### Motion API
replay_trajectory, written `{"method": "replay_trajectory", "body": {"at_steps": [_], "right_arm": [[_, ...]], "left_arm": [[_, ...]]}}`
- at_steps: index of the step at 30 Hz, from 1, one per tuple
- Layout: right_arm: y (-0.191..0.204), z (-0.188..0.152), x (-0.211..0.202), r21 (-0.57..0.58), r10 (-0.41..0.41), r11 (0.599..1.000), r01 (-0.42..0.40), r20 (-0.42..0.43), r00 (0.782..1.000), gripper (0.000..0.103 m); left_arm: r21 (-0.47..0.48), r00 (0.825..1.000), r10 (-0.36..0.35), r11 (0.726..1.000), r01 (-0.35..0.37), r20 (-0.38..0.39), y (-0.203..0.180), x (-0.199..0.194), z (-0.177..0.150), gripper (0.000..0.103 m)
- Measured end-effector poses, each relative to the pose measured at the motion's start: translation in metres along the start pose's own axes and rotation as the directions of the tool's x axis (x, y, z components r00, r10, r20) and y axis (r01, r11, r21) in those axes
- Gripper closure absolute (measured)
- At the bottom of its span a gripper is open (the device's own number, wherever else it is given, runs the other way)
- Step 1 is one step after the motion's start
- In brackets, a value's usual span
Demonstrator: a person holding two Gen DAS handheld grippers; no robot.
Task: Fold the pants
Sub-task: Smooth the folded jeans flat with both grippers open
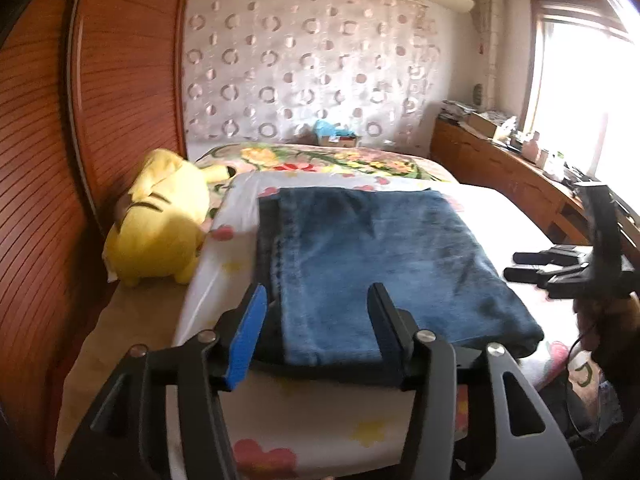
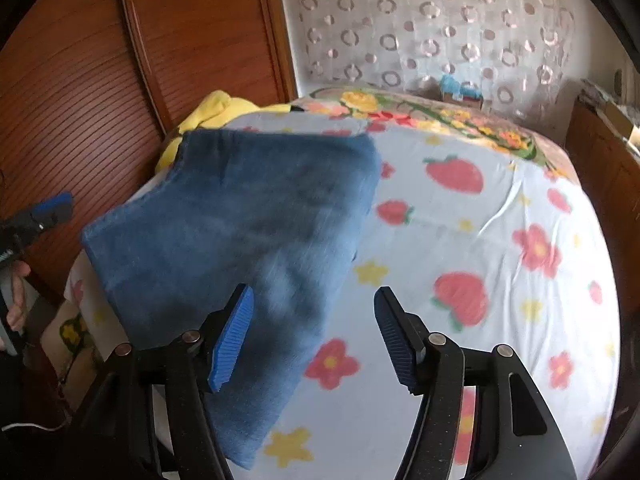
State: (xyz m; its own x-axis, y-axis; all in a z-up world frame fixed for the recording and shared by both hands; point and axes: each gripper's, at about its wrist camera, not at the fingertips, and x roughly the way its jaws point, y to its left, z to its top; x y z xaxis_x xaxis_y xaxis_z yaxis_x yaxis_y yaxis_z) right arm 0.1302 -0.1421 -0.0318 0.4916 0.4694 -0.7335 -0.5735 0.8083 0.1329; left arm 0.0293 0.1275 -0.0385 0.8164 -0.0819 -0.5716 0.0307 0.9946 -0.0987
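Blue jeans (image 1: 372,264) lie folded into a thick rectangle on the flowered bed sheet (image 2: 492,216). My left gripper (image 1: 316,296) hovers over their near edge with its jaws open; the blue pads touch no cloth. My right gripper (image 2: 314,296) is open too, above the near right corner of the jeans (image 2: 240,240) and the bare sheet beside it, holding nothing. In the left wrist view the right gripper (image 1: 518,266) shows at the right, off the jeans' right side. In the right wrist view the left gripper (image 2: 54,208) pokes in at the left edge, with a hand (image 2: 16,292) below it.
A yellow plush toy (image 1: 160,224) lies on the bed's left side against the slatted wooden wardrobe doors (image 1: 120,100). A flower-patterned blanket (image 1: 320,158) covers the far end. A cluttered wooden sideboard (image 1: 500,168) runs along the right under a bright window.
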Motion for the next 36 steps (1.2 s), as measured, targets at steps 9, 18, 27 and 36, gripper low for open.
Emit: {"method": "replay_trajectory", "body": {"at_steps": [9,18,27,36], "right_arm": [[0.006,-0.017,0.01,0.043,0.008,0.999,-0.008,-0.004,1.0,0.038],[0.009,-0.024,0.015,0.056,0.019,0.998,-0.018,-0.011,1.0,0.038],[0.009,-0.027,0.021,0.068,0.03,0.997,-0.029,-0.015,0.999,0.038],[0.01,-0.029,0.023,0.066,0.032,0.997,-0.032,-0.006,0.999,0.038]], "left_arm": [[0.042,0.996,-0.048,0.998,0.051,-0.076,-0.033,0.033,-0.008,0.051],[0.069,0.987,-0.096,0.992,0.106,-0.132,-0.058,0.05,-0.019,0.051],[0.075,0.978,-0.094,0.991,0.11,-0.188,-0.062,0.064,-0.036,0.05],[0.082,0.98,-0.095,0.99,0.111,-0.176,-0.065,0.066,-0.041,0.05]]}}
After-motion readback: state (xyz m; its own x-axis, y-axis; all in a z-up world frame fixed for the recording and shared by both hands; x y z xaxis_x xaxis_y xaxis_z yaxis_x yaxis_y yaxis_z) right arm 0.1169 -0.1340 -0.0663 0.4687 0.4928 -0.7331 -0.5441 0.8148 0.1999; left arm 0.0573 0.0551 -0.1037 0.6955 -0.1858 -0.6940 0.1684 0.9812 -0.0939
